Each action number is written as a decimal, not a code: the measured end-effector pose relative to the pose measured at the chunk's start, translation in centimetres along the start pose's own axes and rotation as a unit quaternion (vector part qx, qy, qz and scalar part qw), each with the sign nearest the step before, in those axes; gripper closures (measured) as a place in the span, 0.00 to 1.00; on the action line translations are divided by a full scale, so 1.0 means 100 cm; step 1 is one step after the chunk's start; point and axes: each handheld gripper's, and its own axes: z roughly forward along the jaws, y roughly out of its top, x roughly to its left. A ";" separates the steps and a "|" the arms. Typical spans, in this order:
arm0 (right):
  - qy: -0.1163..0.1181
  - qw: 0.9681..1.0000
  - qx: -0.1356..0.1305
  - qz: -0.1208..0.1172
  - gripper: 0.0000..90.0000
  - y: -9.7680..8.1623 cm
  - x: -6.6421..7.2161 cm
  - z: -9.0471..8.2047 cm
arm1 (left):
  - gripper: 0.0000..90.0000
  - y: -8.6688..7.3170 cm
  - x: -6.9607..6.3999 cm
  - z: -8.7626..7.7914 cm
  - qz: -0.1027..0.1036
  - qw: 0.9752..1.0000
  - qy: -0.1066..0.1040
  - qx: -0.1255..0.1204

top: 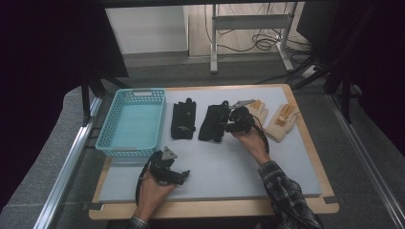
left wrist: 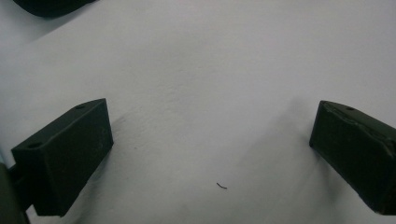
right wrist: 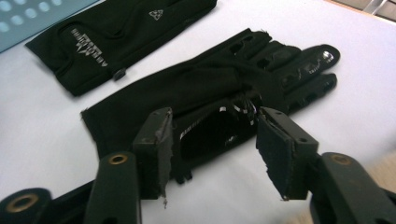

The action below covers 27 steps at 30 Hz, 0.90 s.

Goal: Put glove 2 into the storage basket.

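Note:
Two black gloves lie side by side in the middle of the white mat, one to the left (top: 183, 120) and one to the right (top: 214, 122). My right gripper (top: 230, 122) sits at the right-hand glove's near edge. In the right gripper view the jaws (right wrist: 215, 122) straddle a fold of that glove (right wrist: 196, 88), with the pads apart and not pressing on it. The other black glove (right wrist: 116, 37) lies beyond it. My left gripper (top: 183, 174) rests near the mat's front edge, its jaws (left wrist: 212, 111) wide open over bare mat.
A light blue basket (top: 107, 125) with nothing in it stands at the left of the mat. Two tan gloves (top: 258, 110) (top: 282, 121) lie at the right, just behind my right hand. The wooden table edge (top: 215, 209) runs along the front.

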 end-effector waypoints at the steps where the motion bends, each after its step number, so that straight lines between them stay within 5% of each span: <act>1: 0.000 1.000 0.000 0.000 0.51 0.000 0.000 0.000 | 0.00 0.000 0.000 0.000 0.000 1.000 0.000 0.000; 5: -0.007 1.000 0.006 0.002 0.52 0.006 0.001 0.015 | 0.00 0.000 0.000 0.000 0.000 1.000 0.000 0.000; 8: -0.015 1.000 0.010 0.009 0.40 0.011 0.000 0.031 | 0.00 0.000 0.000 0.000 0.000 1.000 0.000 0.000; 13: -0.021 0.999 0.014 0.023 0.35 0.015 -0.001 0.045 | 0.00 0.000 0.000 0.000 -0.001 1.000 0.000 -0.002; 17: -0.051 0.998 0.045 0.010 0.35 0.013 -0.001 0.063 | 0.00 0.000 0.000 0.000 -0.001 1.000 0.000 -0.002; 21: -0.036 0.998 0.036 0.031 0.55 0.010 -0.002 0.063 | 0.00 0.000 0.000 0.000 -0.001 1.000 -0.001 -0.001; 27: -0.017 0.998 0.049 0.024 0.85 0.014 0.003 0.062 | 0.00 0.000 0.000 0.000 -0.001 1.000 -0.001 0.000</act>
